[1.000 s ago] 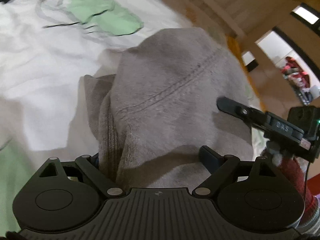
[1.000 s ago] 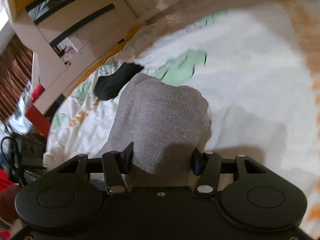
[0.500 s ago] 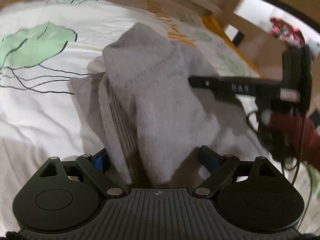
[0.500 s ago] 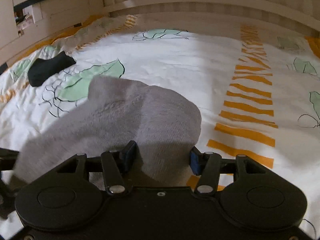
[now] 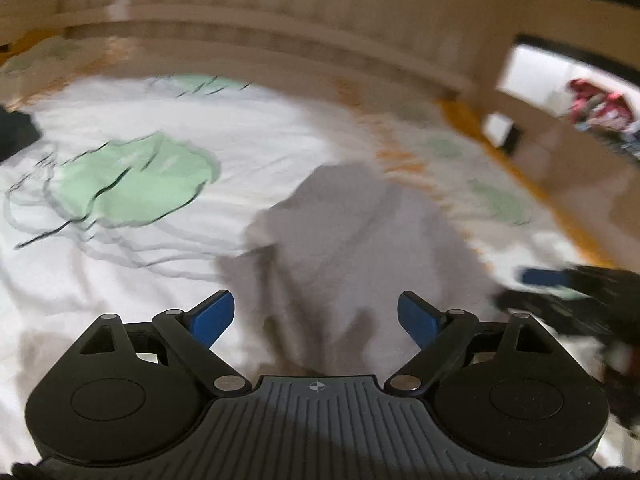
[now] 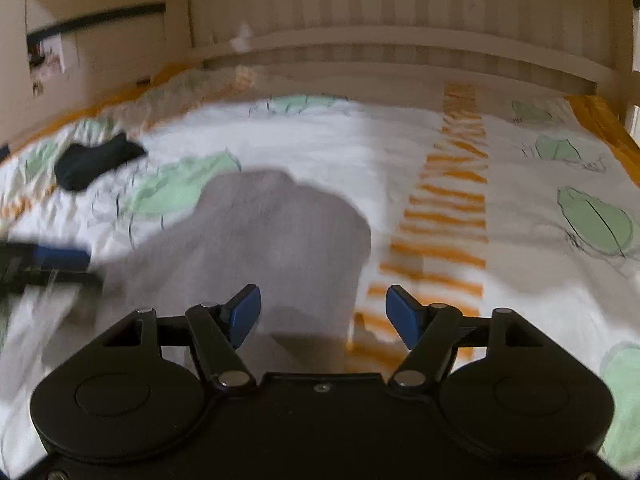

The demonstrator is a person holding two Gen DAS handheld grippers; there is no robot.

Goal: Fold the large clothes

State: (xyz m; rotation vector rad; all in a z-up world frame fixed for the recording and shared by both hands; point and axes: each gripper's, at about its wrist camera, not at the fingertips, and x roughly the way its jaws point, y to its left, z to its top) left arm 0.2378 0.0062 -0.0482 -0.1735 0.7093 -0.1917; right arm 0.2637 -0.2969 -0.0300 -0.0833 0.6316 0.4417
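Note:
A grey knit garment (image 5: 352, 232) lies bunched on the white bedspread (image 5: 240, 132). My left gripper (image 5: 314, 300) hovers over its near end with jaws wide open, blue pads clear of the cloth. In the right wrist view the same grey garment (image 6: 272, 232) spreads ahead of my right gripper (image 6: 323, 294). Its jaws are opening, with only the garment's near edge below the gap and no pad pressing on it. Each gripper shows blurred in the other's view: the right gripper (image 5: 560, 280) at the right edge, the left gripper (image 6: 48, 258) at the left edge.
A black cloth (image 6: 96, 160) lies at the bed's far left. The bedspread (image 6: 520, 168) carries green leaf prints and an orange striped band. A wooden headboard (image 6: 400, 56) runs across the back, with wooden furniture (image 6: 96, 32) to the left.
Both grippers held the grey garment between their pads; now both stand open and the garment lies on the bed. Both views have swung toward the headboard and pulled back a little.

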